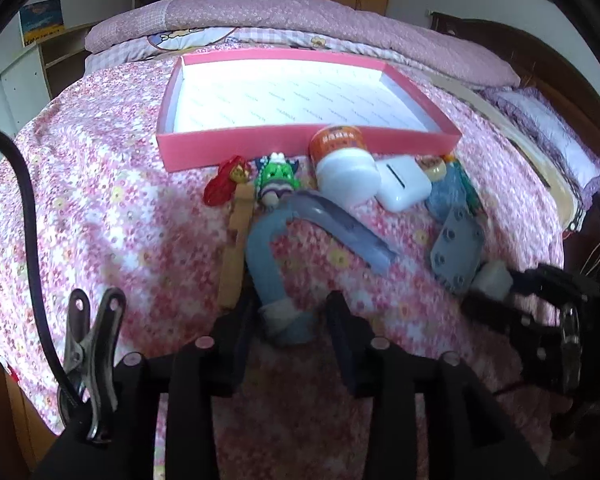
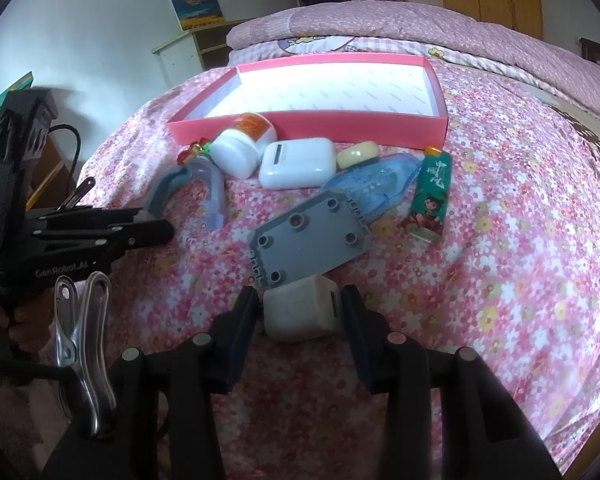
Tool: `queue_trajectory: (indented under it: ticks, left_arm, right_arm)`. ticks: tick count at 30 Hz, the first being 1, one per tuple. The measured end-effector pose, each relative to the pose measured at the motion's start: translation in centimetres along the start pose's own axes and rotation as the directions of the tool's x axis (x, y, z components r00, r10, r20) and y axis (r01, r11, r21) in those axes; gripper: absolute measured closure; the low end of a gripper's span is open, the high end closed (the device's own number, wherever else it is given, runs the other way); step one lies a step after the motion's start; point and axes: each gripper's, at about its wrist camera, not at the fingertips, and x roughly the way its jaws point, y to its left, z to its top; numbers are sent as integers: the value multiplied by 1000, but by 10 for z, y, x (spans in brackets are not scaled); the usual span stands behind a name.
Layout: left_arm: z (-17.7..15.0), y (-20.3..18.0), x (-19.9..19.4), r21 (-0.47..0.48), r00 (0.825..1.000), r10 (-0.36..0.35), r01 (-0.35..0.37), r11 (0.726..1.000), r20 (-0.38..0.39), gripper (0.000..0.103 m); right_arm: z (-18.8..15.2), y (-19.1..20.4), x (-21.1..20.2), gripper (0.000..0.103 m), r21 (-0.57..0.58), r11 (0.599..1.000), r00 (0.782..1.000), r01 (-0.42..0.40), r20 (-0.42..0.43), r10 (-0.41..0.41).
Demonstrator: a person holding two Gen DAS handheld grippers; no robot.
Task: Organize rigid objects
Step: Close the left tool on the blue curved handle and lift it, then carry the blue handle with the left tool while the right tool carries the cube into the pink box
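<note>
A curved blue-grey plastic tool (image 1: 268, 236) lies on the flowered bedspread. Its near end sits between the fingers of my left gripper (image 1: 292, 300), with a small gap on each side, so the jaws stand open. My right gripper (image 2: 300, 292) is shut on a white charger cube (image 2: 300, 314) just in front of a grey studded plate (image 2: 312, 236). Behind these stands an open pink box (image 2: 308, 124) with a white floor and nothing in it. In the left wrist view the right gripper (image 1: 540, 292) shows at the right with the cube (image 1: 494, 278).
In front of the box lie a white bottle (image 2: 240, 144), a white earbud case (image 2: 298, 162), a yellow bar (image 2: 358, 154), a blue tape dispenser (image 2: 376, 184) and a green lighter (image 2: 430, 196). A green figure (image 1: 278, 178), a red figure (image 1: 224, 184) and a wooden stick (image 1: 234, 248) lie left.
</note>
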Motion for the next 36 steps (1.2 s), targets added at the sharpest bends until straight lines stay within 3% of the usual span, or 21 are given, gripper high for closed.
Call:
queue_trajectory:
  ticks: [7, 8, 10, 14, 36]
  left_arm:
    - [9, 5, 4, -39, 1000, -6, 7, 999, 19, 64]
    - [9, 4, 3, -35, 1000, 5, -5, 999, 19, 74]
    - [9, 5, 3, -17, 1000, 21, -21, 1000, 21, 85]
    - [7, 11, -3, -42, 999, -27, 28, 999, 23, 86]
    - [13, 12, -36, -28, 993, -24, 27, 999, 117, 87]
  right_arm:
    - [-1, 0, 0, 58, 0, 1000, 1000, 3, 3, -3]
    - [0, 1, 1, 58, 0, 1000, 1000, 4, 4, -4]
    - [-1, 1, 0, 59, -2, 1000, 1000, 5, 6, -5]
    - [-1, -1, -1, 65, 6, 1000, 1000, 4, 14, -4]
    - [14, 0, -17, 65, 21, 1000, 998, -14, 63, 13]
